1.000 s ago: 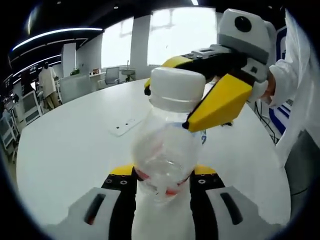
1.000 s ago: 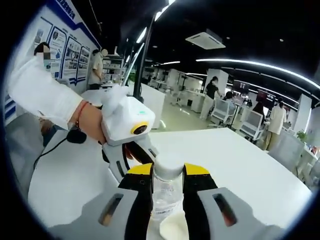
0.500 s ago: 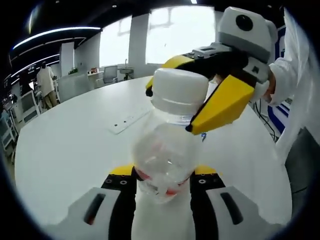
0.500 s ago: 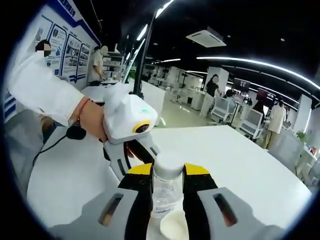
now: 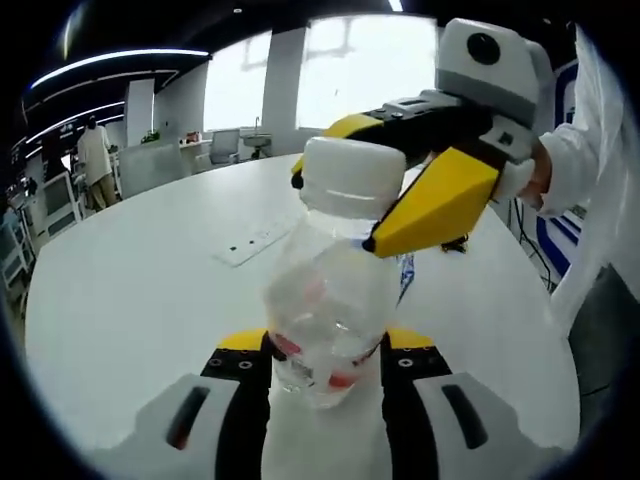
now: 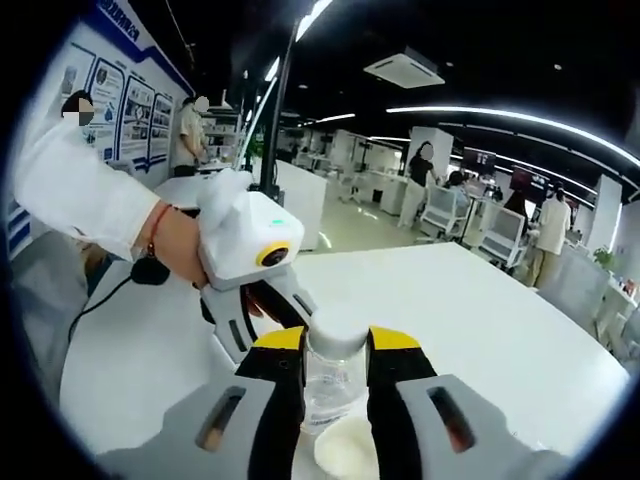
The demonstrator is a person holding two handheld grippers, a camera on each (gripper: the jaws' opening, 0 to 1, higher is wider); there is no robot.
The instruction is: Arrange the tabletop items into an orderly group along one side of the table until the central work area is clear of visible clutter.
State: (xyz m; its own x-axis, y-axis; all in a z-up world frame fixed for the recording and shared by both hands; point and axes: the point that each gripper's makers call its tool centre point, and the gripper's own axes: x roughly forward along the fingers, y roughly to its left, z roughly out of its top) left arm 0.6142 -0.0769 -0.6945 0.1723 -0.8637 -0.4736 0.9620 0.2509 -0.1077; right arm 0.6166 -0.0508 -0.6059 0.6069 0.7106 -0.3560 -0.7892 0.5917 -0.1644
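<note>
The left tool grips the clear bottle low on its body — held above the tabletop. The right tool is clamped on the bottle's white cap.

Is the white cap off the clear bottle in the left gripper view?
No, the white cap sits on the clear bottle, with the right gripper closed around it.

Surface: a large round white table, top plain and glossy. A flat white strip with small dark dots lies on it toward the far left; a blue-printed slip lies right of centre
</note>
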